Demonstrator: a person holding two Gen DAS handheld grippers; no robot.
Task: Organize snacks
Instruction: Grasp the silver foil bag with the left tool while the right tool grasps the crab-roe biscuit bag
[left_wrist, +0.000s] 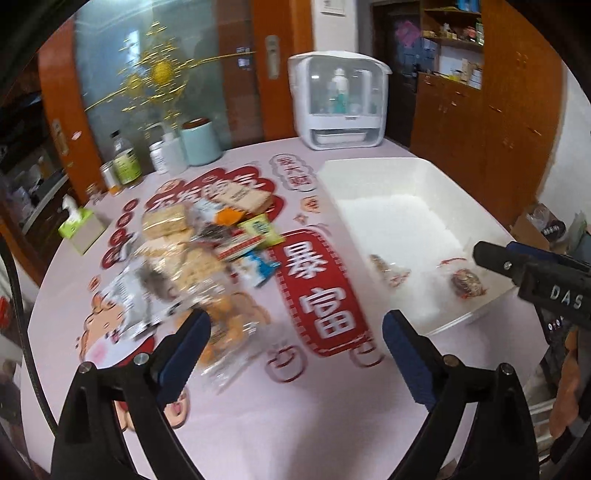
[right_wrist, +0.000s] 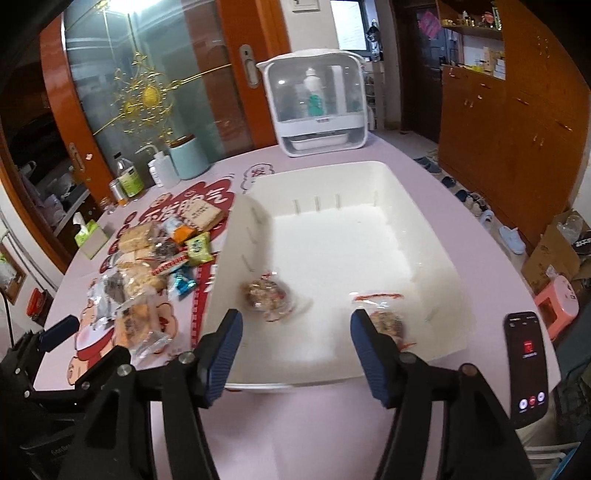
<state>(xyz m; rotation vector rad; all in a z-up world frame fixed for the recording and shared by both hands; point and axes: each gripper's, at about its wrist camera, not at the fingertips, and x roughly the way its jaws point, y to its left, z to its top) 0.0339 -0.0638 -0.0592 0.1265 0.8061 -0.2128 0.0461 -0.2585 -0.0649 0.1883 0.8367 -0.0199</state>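
A heap of wrapped snacks (left_wrist: 207, 243) lies on the pink printed tablecloth, left of a white bin (left_wrist: 369, 162). My left gripper (left_wrist: 295, 321) hangs open above the cloth between heap and bin, with nothing between its fingers. In the right wrist view the bin (right_wrist: 236, 258) holds two clear packets of brown snacks, one (right_wrist: 267, 295) at the near left and one (right_wrist: 388, 321) at the near right. My right gripper (right_wrist: 295, 317) stands open over the bin's near edge, and the right-hand packet sits just behind its right finger. The snack heap (right_wrist: 155, 258) shows to the left.
A white cabinet with bottles inside (left_wrist: 338, 99) stands at the table's back. A teal canister (left_wrist: 199, 142), several bottles and a tissue box (left_wrist: 79, 227) line the back left. A phone (right_wrist: 526, 365) lies by the table's right edge. Wooden cupboards stand beyond.
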